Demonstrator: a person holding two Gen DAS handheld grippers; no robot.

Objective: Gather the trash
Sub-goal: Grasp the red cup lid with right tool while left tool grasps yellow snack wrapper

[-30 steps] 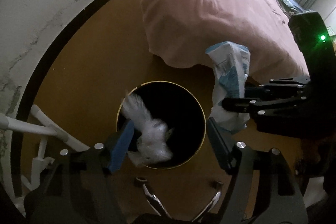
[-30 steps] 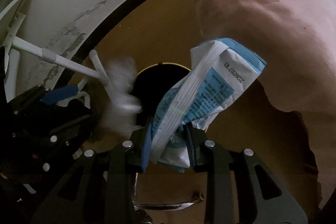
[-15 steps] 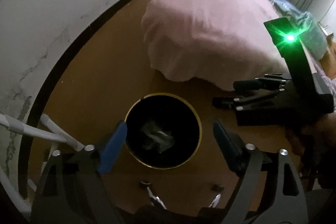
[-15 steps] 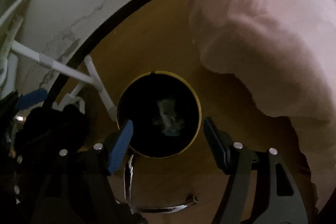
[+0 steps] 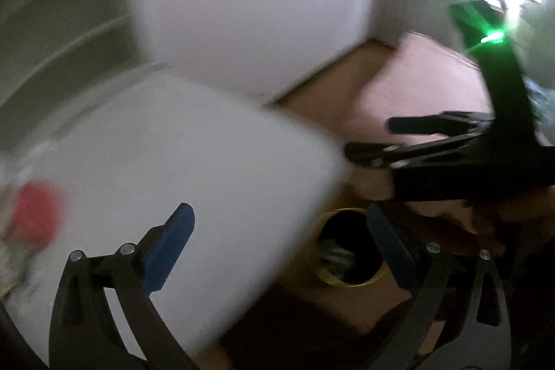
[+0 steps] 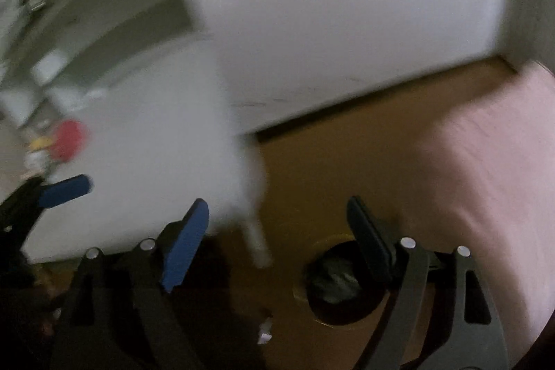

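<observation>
Down at six o'clock on the left wrist view, my left gripper (image 5: 277, 241) is spread wide with nothing in it. Same on the right wrist view: my right gripper (image 6: 281, 238) gapes wide, nothing held. Just beyond, at five o'clock, the black bin (image 5: 350, 252) sits on the brown floor (image 6: 329, 155), crumpled trash (image 6: 333, 280) lying inside. Up at nine o'clock, a blurred white table (image 5: 166, 162); at three o'clock, pink bedding (image 6: 485, 179).
</observation>
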